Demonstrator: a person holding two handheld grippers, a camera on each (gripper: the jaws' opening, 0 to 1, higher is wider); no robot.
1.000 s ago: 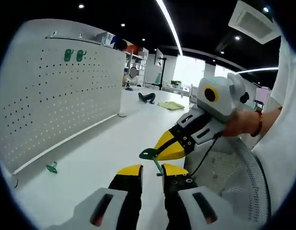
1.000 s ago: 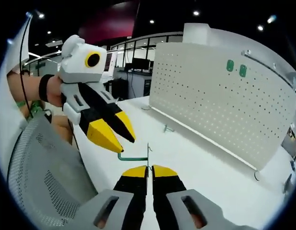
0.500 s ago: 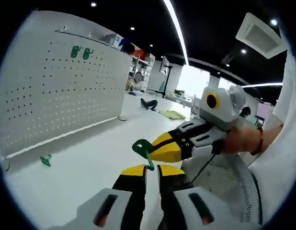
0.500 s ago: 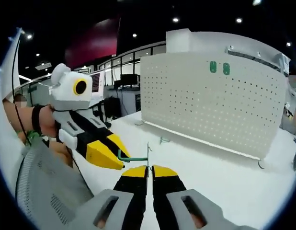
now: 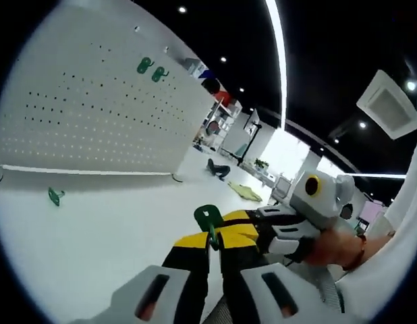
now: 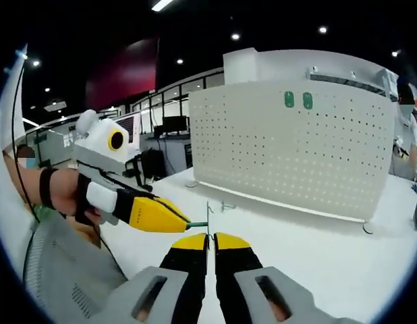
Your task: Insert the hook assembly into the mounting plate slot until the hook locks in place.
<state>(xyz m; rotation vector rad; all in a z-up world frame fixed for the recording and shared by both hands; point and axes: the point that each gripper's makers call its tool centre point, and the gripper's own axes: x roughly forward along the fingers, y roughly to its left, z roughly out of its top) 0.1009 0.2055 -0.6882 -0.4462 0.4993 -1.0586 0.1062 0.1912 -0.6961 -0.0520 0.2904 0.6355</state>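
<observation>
A green hook assembly stands between my left gripper's yellow jaws, which are shut on its stem. My right gripper comes in from the right and touches the same piece. In the right gripper view my right gripper is shut on the thin upright metal part of the hook assembly, and the left gripper pinches its green end from the left. The white perforated mounting plate stands beyond on the table, two green hooks high on it. It also appears upper left as the mounting plate.
A loose green hook lies on the white table near the plate's foot, seen too as the loose hook. A grey mesh chair back sits low left. A person's hand holds the right gripper.
My left gripper's jaws have closed onto the hook assembly that the right gripper holds. Both views have tilted, and the plate now fills more of the left gripper view.
</observation>
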